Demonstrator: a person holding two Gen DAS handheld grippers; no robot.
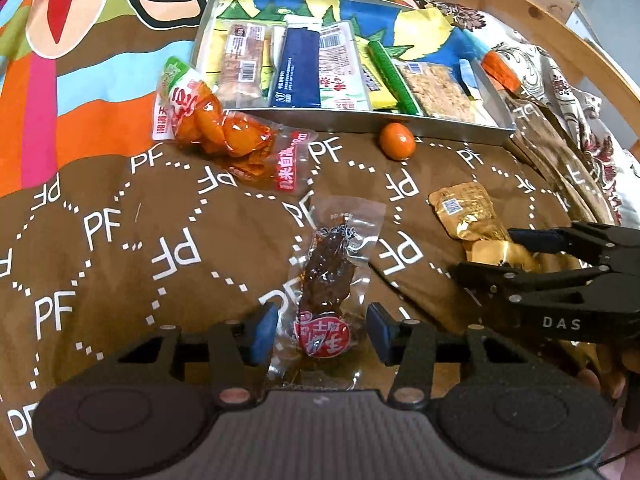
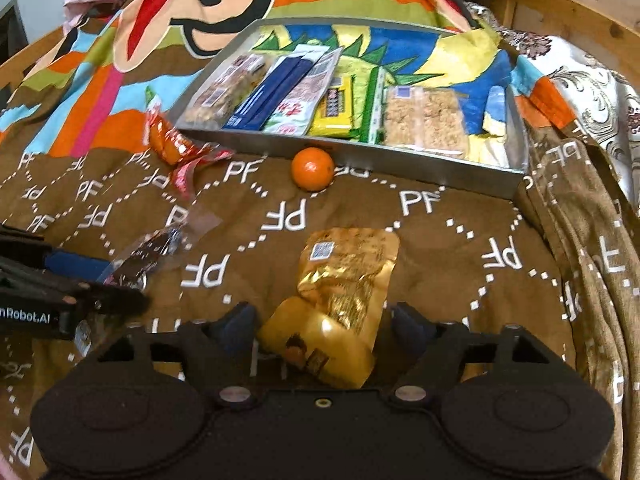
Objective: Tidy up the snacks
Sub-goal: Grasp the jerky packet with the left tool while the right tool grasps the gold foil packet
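Crinkled gold foil packet (image 2: 340, 300) between right tongs (image 2: 324, 326)

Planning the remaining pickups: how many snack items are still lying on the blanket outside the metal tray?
4: a clear packet of dark meat between the left gripper's open fingers, a gold foil pouch between the right gripper's, an orange-filled packet left of the tray, and a small orange fruit against its front wall.

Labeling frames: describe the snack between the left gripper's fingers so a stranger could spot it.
On the brown blanket, in front of the metal tray, a clear packet lies between the open left gripper. It alone shows dark brown meat and a round red label.
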